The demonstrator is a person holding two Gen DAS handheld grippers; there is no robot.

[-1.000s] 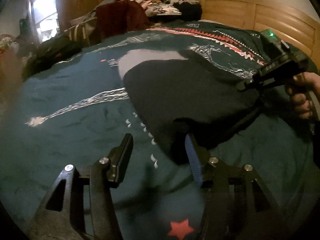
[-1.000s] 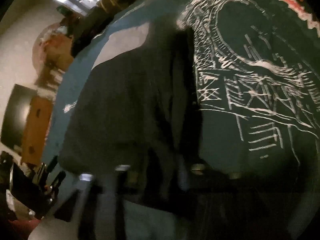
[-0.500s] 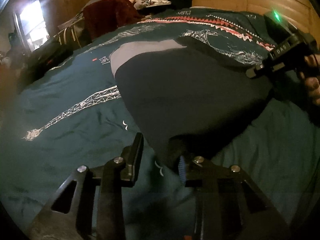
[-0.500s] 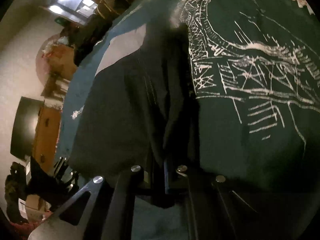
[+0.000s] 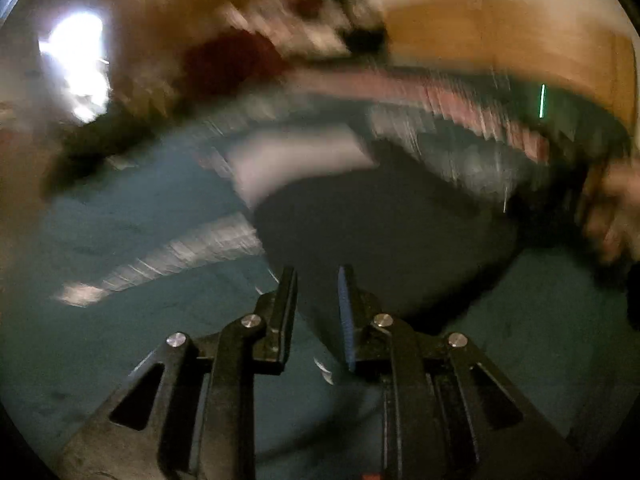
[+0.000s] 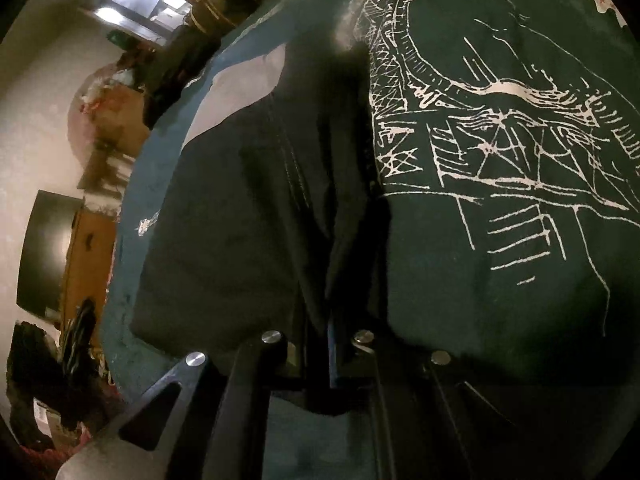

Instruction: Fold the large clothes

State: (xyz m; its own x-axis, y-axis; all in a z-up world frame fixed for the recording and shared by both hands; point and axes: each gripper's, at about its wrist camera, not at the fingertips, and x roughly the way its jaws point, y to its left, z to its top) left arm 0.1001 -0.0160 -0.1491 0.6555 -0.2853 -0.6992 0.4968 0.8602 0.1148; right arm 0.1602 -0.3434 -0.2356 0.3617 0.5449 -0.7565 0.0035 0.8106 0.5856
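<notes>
Narrowing since half a second ago, left claw (image 5: 318,304) straddles the dark garment (image 5: 384,236) hem at six o'clock, right claw (image 6: 318,354) already clamped on it; next, lift together.

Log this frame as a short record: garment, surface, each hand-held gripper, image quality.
garment: dark garment with a grey panel, lying on the bed
surface: teal bedspread with white line print
left hand-held gripper: jaws part open at the garment's near edge, nothing clamped
right hand-held gripper: jaws closed on a fold of the garment
image quality: left view motion-blurred, right view sharp
</notes>
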